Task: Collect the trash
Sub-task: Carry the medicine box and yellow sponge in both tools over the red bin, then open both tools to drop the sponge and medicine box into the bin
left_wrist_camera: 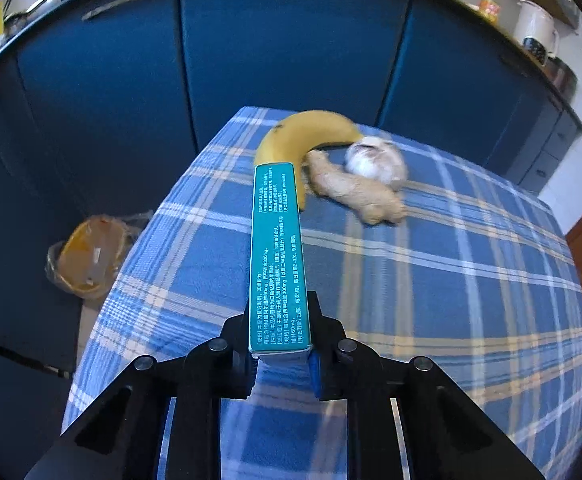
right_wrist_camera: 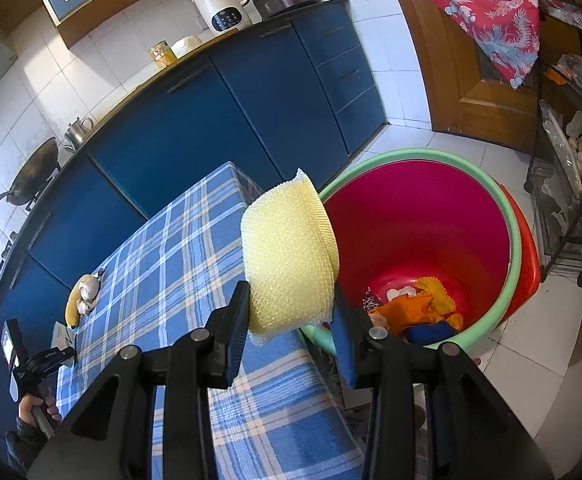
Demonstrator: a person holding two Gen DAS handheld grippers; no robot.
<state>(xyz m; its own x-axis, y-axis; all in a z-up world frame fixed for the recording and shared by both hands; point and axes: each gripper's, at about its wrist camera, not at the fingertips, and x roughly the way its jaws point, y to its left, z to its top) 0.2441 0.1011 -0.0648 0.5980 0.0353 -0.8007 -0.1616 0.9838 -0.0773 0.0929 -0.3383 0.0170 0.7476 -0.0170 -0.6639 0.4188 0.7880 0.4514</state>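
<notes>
Between the left gripper's point(left_wrist_camera: 281, 354) fingers sits a teal box point(left_wrist_camera: 277, 256), squeezed tight, sticking out over the checked cloth point(left_wrist_camera: 451, 280) toward a banana point(left_wrist_camera: 291, 132). Right gripper point(right_wrist_camera: 291, 320) pinches a yellow sponge point(right_wrist_camera: 287, 256) just beside the red bin point(right_wrist_camera: 431, 220).

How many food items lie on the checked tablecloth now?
3. The curved yellow banana lies near the far edge of the blue checked tablecloth; the knobbly beige ginger root rests beside it; the white garlic bulb sits just behind the ginger. Others may be hidden.
</notes>
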